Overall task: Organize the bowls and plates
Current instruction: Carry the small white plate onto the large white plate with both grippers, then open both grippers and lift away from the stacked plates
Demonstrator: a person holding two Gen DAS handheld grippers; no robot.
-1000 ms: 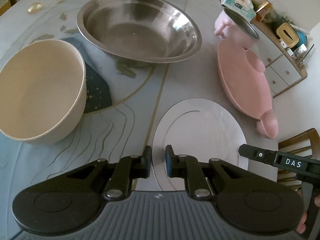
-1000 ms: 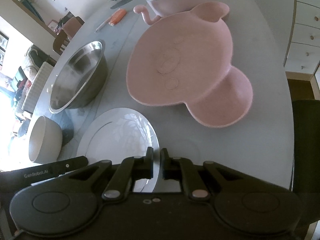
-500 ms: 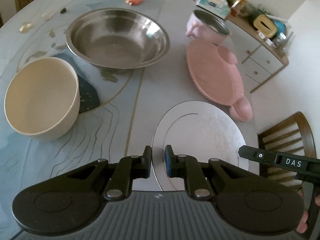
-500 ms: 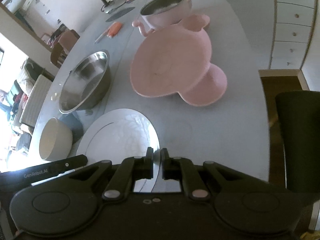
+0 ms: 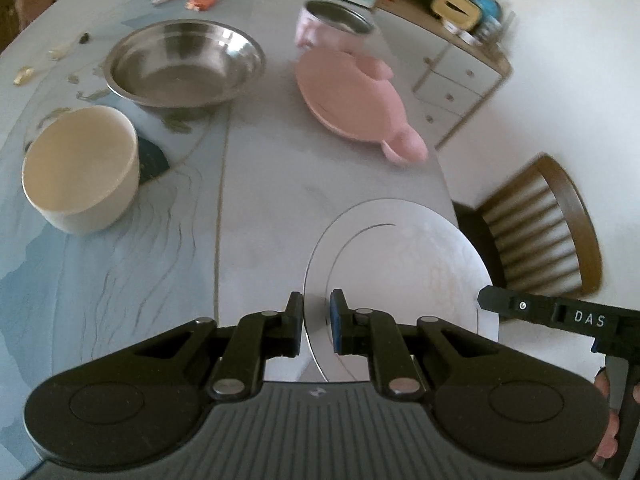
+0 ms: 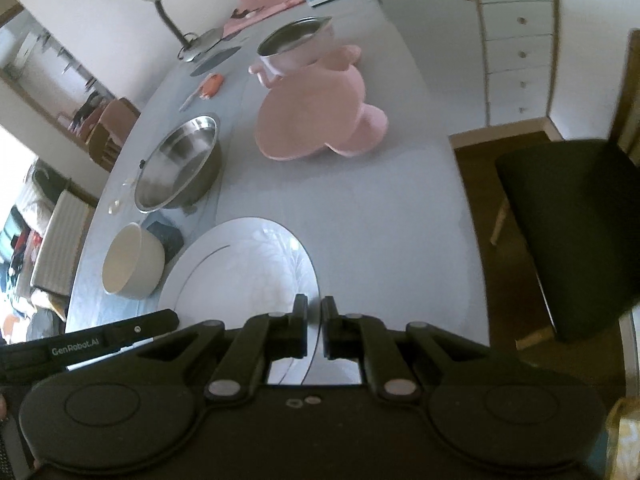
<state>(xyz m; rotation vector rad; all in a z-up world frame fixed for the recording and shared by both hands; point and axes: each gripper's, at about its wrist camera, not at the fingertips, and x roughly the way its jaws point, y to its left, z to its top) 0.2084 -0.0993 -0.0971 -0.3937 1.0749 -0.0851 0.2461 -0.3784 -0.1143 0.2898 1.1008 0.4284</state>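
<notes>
Both grippers are pinching the white plate by its near rim: left gripper clamped at about 7 o'clock, right gripper at about 5. Plate's lifted over the table. Cream bowl at 10 o'clock, steel bowl at 11, pink plate at 1.

The round table bears a steel basin, cream bowl, pink plate and pink pot.

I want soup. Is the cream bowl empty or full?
Empty. The cream bowl stands upright on the table, and only its bare inside shows.
</notes>
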